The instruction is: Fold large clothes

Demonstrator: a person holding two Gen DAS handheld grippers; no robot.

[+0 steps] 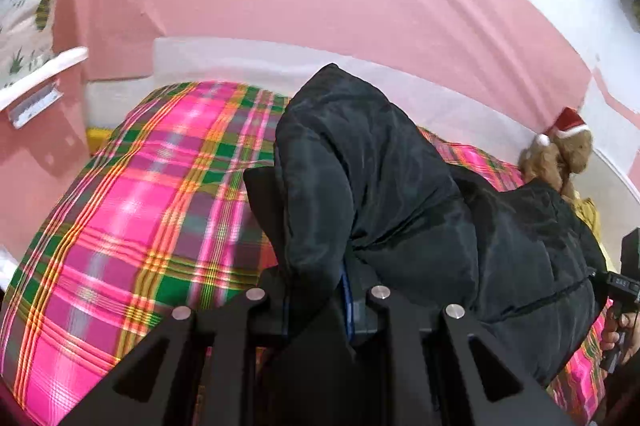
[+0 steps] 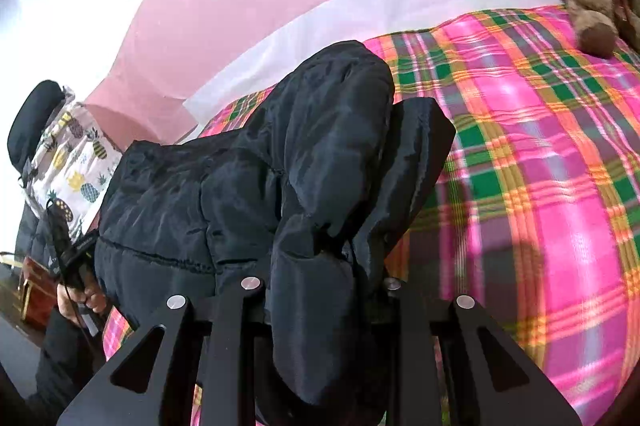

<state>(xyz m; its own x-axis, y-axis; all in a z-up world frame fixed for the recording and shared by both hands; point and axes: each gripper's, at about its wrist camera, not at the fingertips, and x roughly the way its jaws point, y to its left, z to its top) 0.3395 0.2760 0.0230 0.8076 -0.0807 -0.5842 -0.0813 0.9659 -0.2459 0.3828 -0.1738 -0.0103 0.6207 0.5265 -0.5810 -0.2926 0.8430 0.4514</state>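
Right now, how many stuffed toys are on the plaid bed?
1: a brown plush bear with a red Santa hat at the plaid bedspread's far right edge by the wall; the black puffer jacket may hide others.

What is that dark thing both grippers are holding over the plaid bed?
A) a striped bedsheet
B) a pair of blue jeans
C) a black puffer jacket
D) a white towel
C: the left gripper and the right gripper are each shut on a bunched part of a black puffer jacket, quilted and shiny, lifted above the pink plaid bedcover.
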